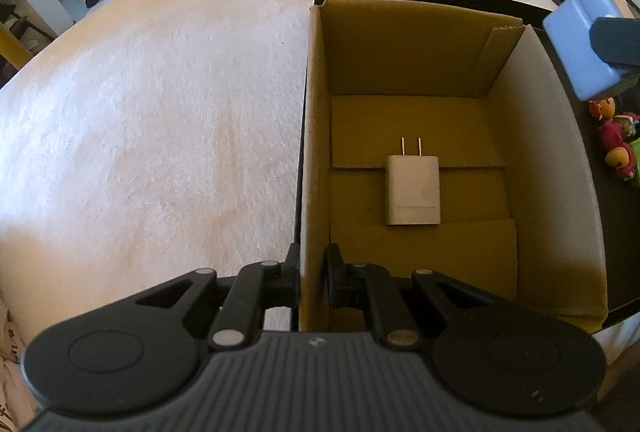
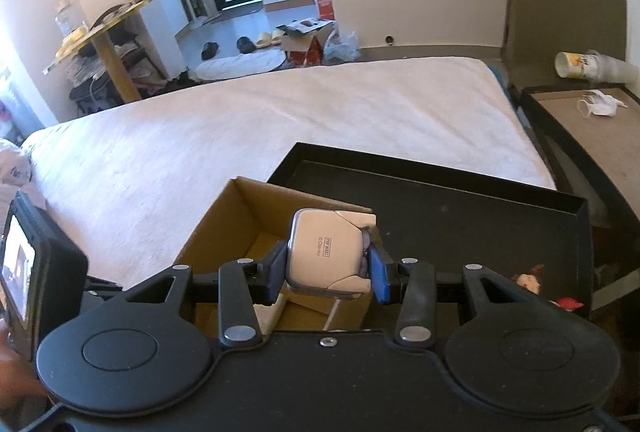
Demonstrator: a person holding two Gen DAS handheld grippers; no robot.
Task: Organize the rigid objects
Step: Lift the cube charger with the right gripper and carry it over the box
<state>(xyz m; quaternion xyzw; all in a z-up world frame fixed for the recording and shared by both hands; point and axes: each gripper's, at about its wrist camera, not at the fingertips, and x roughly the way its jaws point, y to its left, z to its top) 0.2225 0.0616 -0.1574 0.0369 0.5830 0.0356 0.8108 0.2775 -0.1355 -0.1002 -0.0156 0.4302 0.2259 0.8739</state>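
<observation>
While left hand-held gripper (image 1: 313, 272) pinched left wall of cardboard box (image 1: 316, 136), jaws clamped on it, white charger (image 1: 412, 192) lay flat on box floor; right hand-held gripper (image 2: 328, 272) clamped white figurine (image 2: 326, 256) above box, black tray (image 2: 460, 216) beside.

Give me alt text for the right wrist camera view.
The right gripper clamps a small white rounded figurine above an open brown cardboard box, which sits in a black tray on a white bed.
</observation>
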